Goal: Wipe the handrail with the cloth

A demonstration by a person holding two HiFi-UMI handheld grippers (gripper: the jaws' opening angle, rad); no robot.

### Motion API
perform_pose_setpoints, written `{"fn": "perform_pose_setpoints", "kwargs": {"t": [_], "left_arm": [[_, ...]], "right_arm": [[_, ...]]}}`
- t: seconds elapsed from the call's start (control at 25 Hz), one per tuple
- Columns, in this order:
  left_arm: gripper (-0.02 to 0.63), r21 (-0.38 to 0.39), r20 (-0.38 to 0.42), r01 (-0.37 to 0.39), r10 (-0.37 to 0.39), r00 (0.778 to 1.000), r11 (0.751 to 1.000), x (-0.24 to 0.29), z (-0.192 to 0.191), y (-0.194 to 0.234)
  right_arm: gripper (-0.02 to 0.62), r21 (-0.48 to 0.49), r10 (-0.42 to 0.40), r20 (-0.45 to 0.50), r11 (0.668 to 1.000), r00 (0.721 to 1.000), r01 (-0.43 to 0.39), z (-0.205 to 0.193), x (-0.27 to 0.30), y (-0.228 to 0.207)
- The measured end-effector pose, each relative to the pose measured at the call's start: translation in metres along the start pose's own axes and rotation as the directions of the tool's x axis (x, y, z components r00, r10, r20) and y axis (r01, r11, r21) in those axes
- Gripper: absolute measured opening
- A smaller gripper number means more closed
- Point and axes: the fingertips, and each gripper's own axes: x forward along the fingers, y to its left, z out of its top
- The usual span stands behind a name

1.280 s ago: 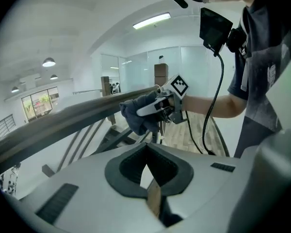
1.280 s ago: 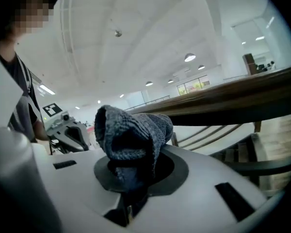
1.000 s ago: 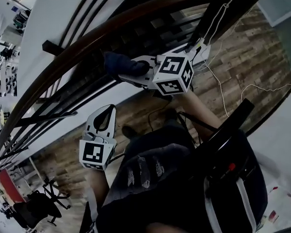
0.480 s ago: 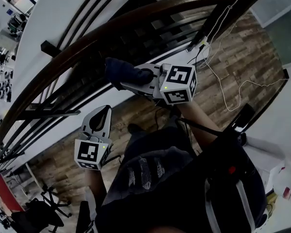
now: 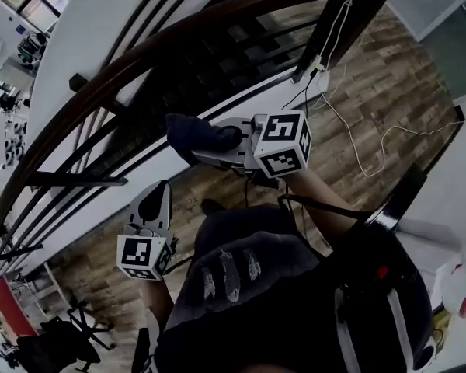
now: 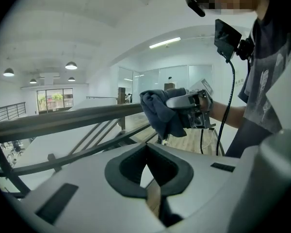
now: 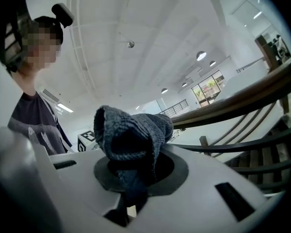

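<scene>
Overhead, the dark wooden handrail (image 5: 217,14) is the biggest thing in the head view, curving from 1 o'clock down to 9 o'clock, with dark balusters (image 5: 70,181) fanning beneath it and a white wall (image 5: 85,22) beyond. On the person's side the wood plank floor (image 5: 388,76) lies open toward 3 o'clock, crossed only by a thin white cable (image 5: 357,142), so both arms have free room there. The rail's near edge is unobstructed along its length.

The right gripper (image 5: 210,142) sits just off centre toward 11 o'clock, its jaws clamped tight on the dark blue cloth (image 5: 194,134), which bulges out past the tips. The cloth hangs on the near side of the rail. Whether it touches the wood cannot be settled. The left gripper (image 5: 159,193) is at 8 o'clock, jaws closed on each other with nothing between them, tips aimed up toward the balusters.

Compared with half a second ago, the left gripper has dropped a little toward 7 o'clock. The right gripper and cloth have slipped only slightly lower.

An office chair (image 5: 54,336) stands far down at 7 o'clock.
</scene>
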Motion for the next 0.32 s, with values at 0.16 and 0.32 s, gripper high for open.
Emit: {"fn": "perform_pose_setpoints", "kwargs": {"t": [0.16, 0.32], "left_arm": [[0.008, 0.020, 0.020, 0.006, -0.006, 1.000, 1.000, 0.009, 0.011, -0.045], [0.008, 0.065, 0.059, 0.018, -0.021, 0.998, 0.998, 0.032, 0.031, -0.105]], "right_arm": [[0.040, 0.031, 0.023, 0.003, 0.999, 1.000, -0.023, -0.027, -0.048, 0.023], [0.040, 0.026, 0.021, -0.014, 0.999, 1.000, -0.020, -0.053, -0.108, 0.036]]}}
